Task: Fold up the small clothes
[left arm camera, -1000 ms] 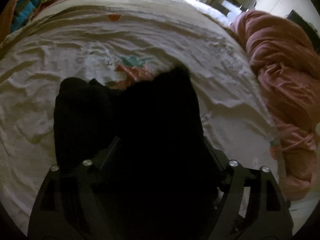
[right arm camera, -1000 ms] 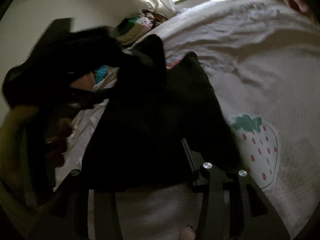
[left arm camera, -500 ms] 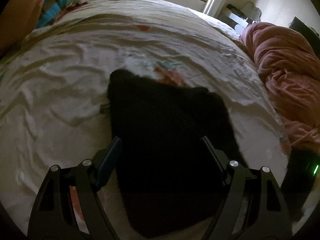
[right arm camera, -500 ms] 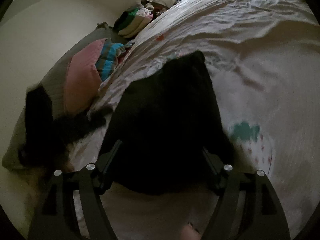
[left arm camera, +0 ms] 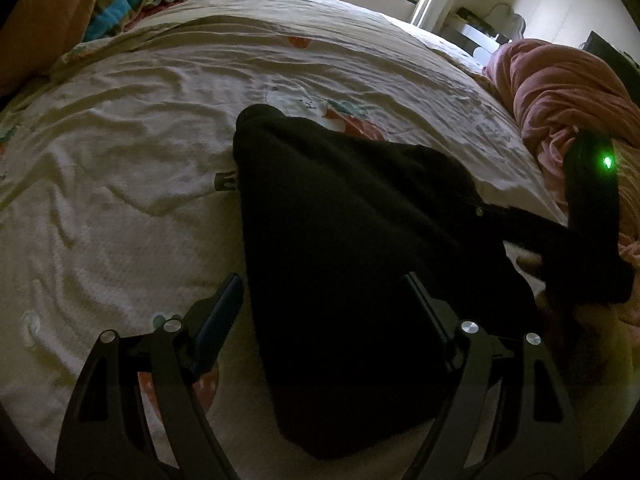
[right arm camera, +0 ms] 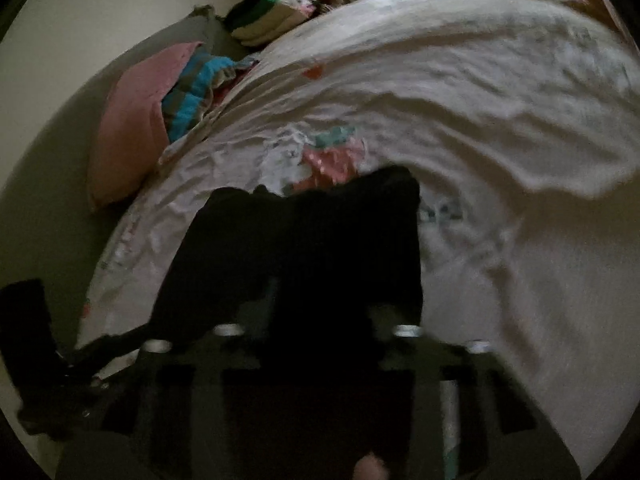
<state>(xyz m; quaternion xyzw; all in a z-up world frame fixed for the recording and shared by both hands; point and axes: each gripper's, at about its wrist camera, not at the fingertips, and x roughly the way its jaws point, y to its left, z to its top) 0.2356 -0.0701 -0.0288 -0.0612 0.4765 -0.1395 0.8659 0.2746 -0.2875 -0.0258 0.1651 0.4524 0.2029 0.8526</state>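
A black garment (left arm camera: 352, 248) lies folded on the white printed bedsheet (left arm camera: 120, 168). My left gripper (left arm camera: 324, 304) is open, its fingers spread either side of the garment's near part. My right gripper shows at the garment's right edge in the left wrist view (left arm camera: 476, 210), its body carrying a green light. In the blurred right wrist view the garment (right arm camera: 304, 248) covers the right gripper (right arm camera: 320, 312), which looks closed on the cloth. The left gripper appears at that view's lower left (right arm camera: 92, 348).
A pink quilt (left arm camera: 572, 96) is bunched along the bed's right side. A pink pillow (right arm camera: 132, 120), a striped blue cloth (right arm camera: 196, 88) and stacked folded clothes (right arm camera: 268, 16) sit at the head of the bed. A wall runs along the left.
The garment was held up in both grippers; it now lies on the sheet. My left gripper opened and let go. My right gripper opened, then closed on the garment's edge.
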